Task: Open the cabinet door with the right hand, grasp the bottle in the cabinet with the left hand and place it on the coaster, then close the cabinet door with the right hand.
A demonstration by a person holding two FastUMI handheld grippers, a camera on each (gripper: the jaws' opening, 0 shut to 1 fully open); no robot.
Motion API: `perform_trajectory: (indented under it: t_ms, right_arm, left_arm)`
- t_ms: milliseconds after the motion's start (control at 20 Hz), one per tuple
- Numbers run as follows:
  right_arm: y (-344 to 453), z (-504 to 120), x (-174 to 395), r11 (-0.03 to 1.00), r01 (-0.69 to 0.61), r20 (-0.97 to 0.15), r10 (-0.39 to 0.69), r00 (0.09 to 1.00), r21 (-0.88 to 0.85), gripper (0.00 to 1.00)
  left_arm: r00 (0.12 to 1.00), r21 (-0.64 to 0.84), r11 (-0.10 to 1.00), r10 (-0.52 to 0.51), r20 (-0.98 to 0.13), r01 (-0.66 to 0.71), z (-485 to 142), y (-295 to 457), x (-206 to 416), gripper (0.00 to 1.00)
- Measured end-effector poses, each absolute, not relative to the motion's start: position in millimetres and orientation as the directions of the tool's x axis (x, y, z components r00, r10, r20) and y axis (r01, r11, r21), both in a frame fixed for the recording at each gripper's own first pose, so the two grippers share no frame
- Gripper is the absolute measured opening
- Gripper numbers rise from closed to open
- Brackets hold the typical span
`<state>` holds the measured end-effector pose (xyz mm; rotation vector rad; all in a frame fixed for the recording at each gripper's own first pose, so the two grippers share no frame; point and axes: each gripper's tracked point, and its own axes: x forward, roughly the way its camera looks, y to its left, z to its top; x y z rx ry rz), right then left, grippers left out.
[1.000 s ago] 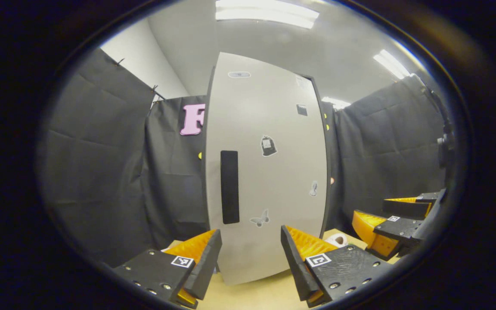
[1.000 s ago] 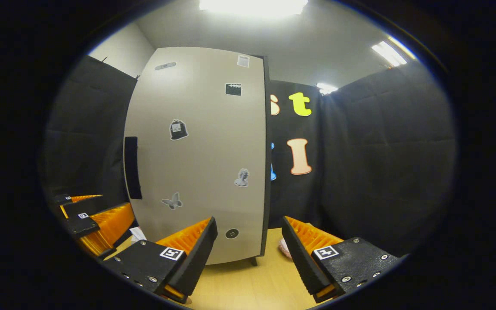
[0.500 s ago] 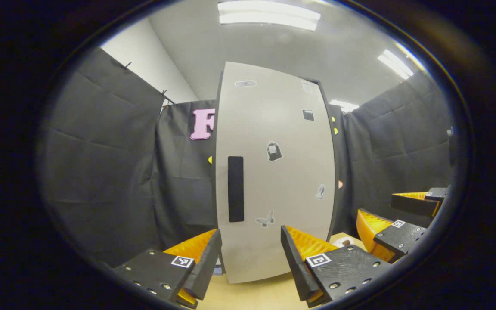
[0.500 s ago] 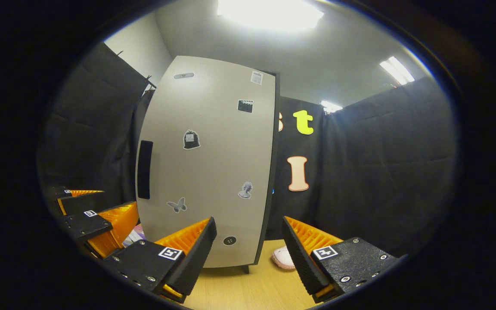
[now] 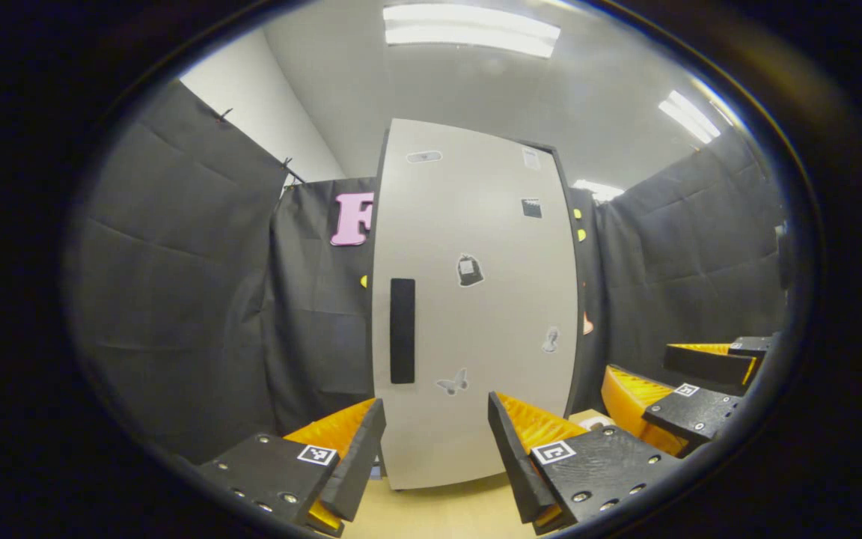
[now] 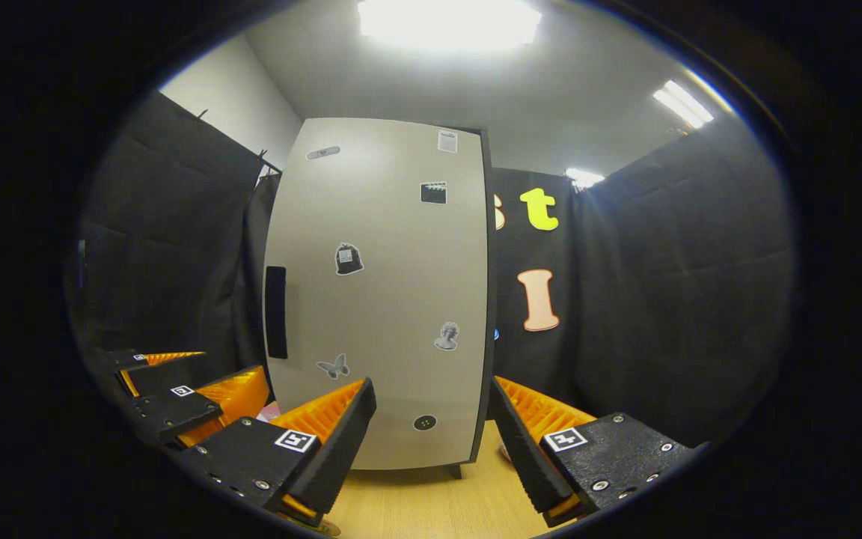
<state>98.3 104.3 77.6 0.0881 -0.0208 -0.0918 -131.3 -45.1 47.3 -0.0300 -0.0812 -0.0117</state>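
We hold both grippers, left and right, with fingers apart and empty, facing the door, which is shut; the handle waits beyond. The bottle presumably sits hidden inside.

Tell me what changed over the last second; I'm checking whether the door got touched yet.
Both tongs, left and right, backed slightly away from the cabinet door, which now looks smaller. Nothing was grasped or released. The door stayed shut, its handle untouched, and both tongs stayed open and empty.
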Motion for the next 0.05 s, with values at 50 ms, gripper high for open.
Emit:
perform_trajectory:
  t_ms: [50]
  right_arm:
    - [104.1, 77.3, 98.9, 0.992, 0.083, 0.020, -0.085, 0.996, 0.093, 0.96]
  left_arm:
    - [0.996, -0.028, 1.000, -0.006, 0.085, 0.009, 47.1, -43.9, -133.8, 0.82]
